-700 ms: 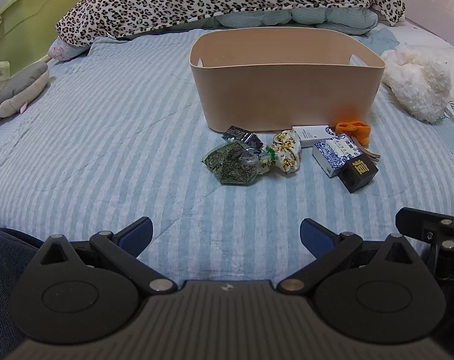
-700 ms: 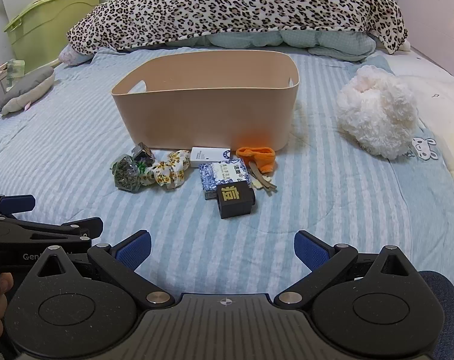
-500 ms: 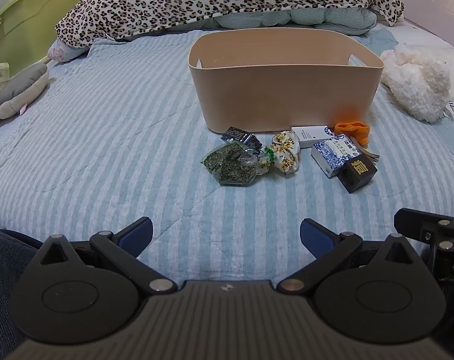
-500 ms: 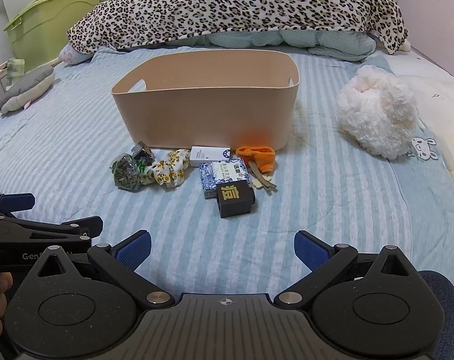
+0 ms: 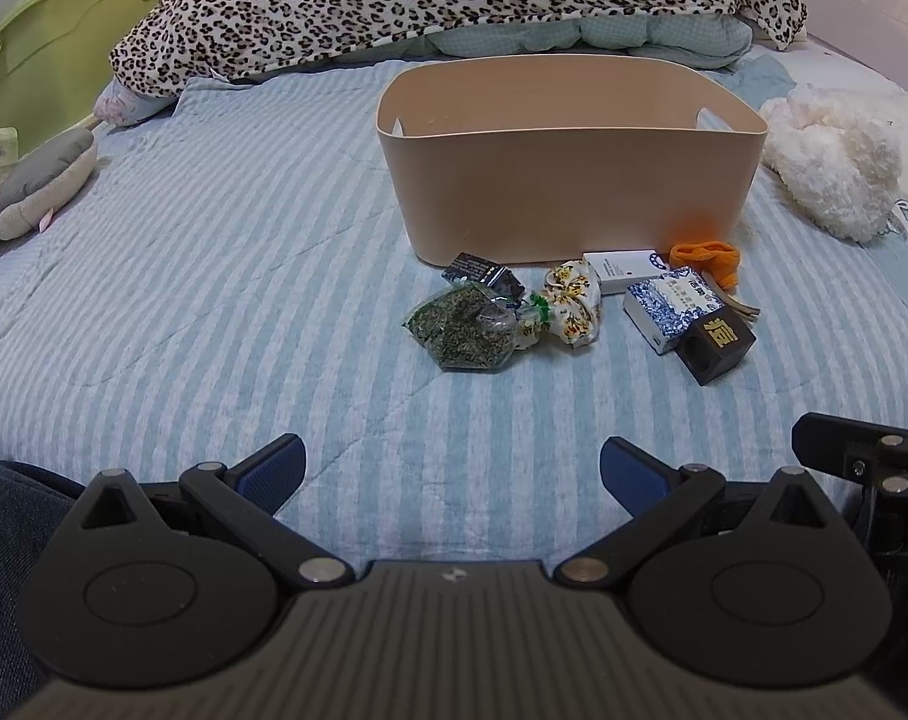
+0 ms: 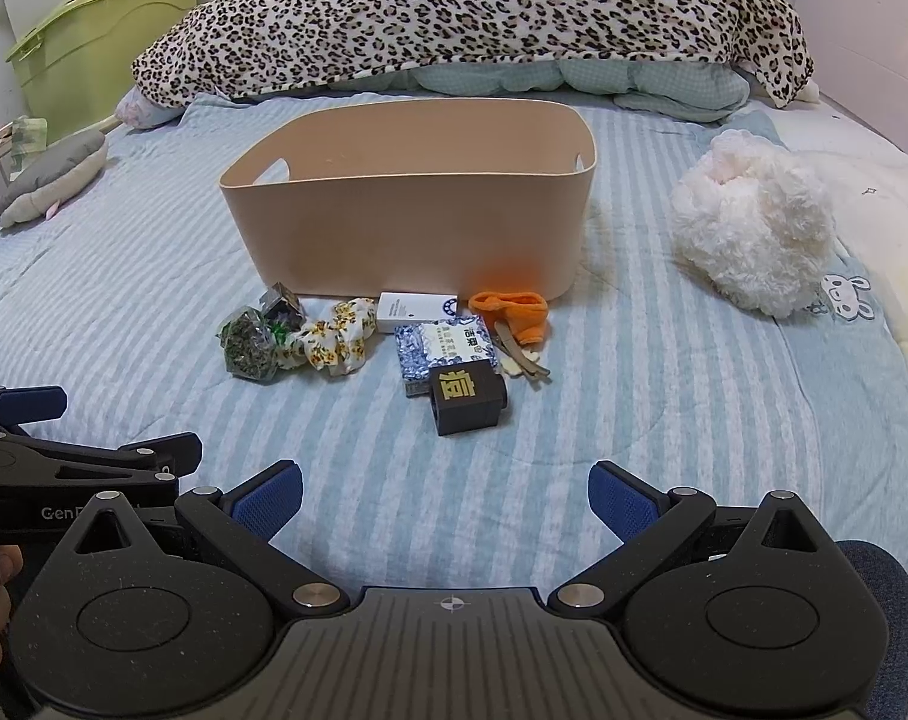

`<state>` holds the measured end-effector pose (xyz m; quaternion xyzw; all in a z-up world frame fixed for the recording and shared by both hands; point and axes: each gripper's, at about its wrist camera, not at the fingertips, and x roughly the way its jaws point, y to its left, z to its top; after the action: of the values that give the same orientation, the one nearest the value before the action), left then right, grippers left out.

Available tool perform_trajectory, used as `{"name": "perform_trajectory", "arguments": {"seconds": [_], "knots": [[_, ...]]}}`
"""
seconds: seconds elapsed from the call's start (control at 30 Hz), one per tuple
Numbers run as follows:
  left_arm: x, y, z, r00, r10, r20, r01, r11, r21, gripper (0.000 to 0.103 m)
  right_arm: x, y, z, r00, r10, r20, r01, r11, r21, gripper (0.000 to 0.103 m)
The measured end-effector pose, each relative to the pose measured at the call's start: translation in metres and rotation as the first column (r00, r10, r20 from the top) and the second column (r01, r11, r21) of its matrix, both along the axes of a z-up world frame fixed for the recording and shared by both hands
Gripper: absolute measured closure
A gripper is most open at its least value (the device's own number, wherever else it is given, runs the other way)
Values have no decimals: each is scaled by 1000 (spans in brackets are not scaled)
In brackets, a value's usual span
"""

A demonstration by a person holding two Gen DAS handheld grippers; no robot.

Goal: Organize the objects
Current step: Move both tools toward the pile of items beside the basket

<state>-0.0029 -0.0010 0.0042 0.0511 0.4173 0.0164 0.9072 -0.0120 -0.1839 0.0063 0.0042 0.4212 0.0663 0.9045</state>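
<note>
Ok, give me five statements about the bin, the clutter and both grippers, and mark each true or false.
1. The beige bin sits behind the small items. True.
2. The left gripper holds the black box. False: it is open and empty; the box lies on the bed.
3. The orange cloth lies inside the bin. False: it lies on the striped blanket in front of it.
4. The right gripper is open. True.
5. The bag of dried herbs is at the left end of the clutter. True.
</note>
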Motion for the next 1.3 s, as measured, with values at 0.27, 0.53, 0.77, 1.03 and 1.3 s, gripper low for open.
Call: {"name": "perform_trajectory", "arguments": {"seconds": [0.27,0.53,0.77,1.03,1.3], "knots": [[0,0,0,1000,0,-1,0,1000,0,0,0,-1,-1,1000,0,-2,0,1000,0,0],[0,0,0,1000,0,-5,-1,1000,-9,0,1,-1,-2,1000,-3,-6,3,1000,-4,0],[1,-1,0,1000,-4,-5,3,1000,-9,0,2,-1,-5,1000,-12,-12,12,1000,-2,0],[1,-2,1,1000,-6,-3,6,1000,-7,0,3,-1,-5,1000,-13,-14,13,1000,2,0],[6,-3,1,1000,-19,2,19,1000,4,0,7,-2,-6,1000,-20,-9,20,1000,16,0]]}}
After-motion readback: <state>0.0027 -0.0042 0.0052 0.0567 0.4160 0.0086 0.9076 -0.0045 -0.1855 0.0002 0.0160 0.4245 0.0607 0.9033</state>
